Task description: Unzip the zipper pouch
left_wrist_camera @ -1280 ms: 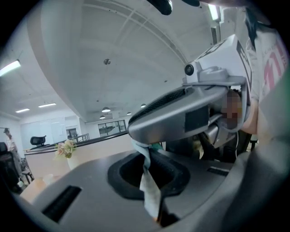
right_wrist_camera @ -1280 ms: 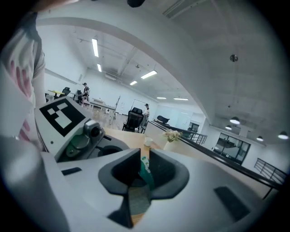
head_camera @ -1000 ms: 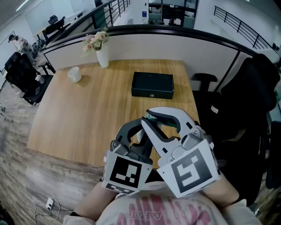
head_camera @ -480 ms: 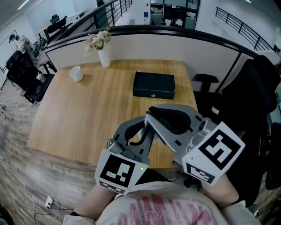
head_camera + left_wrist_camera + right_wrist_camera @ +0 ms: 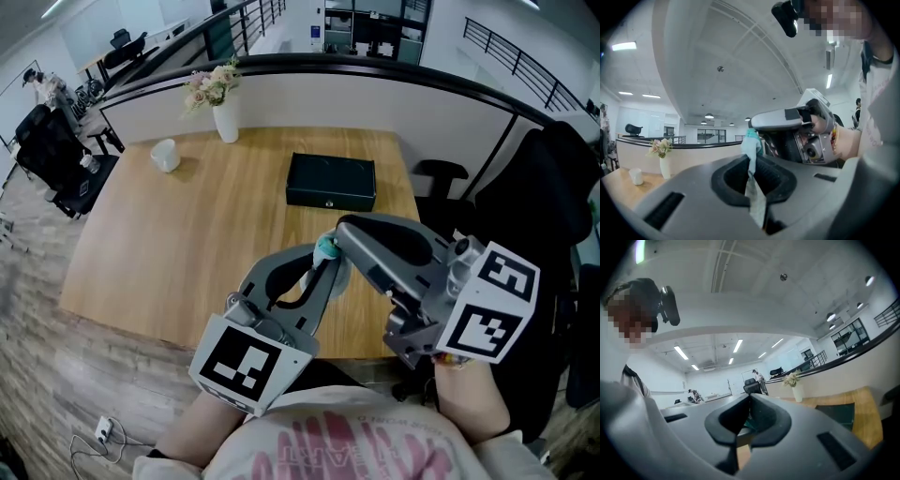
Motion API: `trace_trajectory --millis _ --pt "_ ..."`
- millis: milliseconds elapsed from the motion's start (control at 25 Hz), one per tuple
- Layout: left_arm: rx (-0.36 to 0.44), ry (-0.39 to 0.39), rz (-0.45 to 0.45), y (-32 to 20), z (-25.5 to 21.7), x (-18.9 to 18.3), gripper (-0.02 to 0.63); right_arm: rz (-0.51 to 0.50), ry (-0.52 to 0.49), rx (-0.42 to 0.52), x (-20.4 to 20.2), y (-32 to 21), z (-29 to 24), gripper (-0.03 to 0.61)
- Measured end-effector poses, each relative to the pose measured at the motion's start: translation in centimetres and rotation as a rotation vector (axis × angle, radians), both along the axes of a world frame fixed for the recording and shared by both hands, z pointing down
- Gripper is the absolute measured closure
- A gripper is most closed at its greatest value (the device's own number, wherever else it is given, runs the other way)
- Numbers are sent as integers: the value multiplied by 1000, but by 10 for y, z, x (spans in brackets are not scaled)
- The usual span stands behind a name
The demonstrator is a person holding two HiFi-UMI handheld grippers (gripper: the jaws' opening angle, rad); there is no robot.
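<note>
- Teal zipper pouch hangs in the air above the near edge of the wooden table, caught between your two grippers.
- Your left gripper is clamped on the pouch: its own view shows the fabric pinched in the jaws, with the teal end sticking out past the tips.
- Your right gripper is closed too, its tips against the pouch's top, with teal fabric showing between its jaws.
- Further back on the table sit a black box, a white vase of flowers and a white cup.
</note>
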State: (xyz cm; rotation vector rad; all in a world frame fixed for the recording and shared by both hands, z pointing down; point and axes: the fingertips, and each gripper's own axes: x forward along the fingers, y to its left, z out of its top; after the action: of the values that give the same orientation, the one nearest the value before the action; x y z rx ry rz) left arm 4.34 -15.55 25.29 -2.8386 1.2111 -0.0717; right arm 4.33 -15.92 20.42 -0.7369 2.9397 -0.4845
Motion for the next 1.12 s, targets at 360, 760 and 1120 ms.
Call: trace_trajectory --millis 360,760,1120 --pt "-29 123 2 -3 -10 -8 603 69 -70 15 11 -9 -8 580" --pt "-56 228 -2 -6 -18 -14 603 104 -61 11 20 -13 -4 581" --pt "-100 314 -62 4 -15 -21 603 70 -75 -72 20 -9 13 581"
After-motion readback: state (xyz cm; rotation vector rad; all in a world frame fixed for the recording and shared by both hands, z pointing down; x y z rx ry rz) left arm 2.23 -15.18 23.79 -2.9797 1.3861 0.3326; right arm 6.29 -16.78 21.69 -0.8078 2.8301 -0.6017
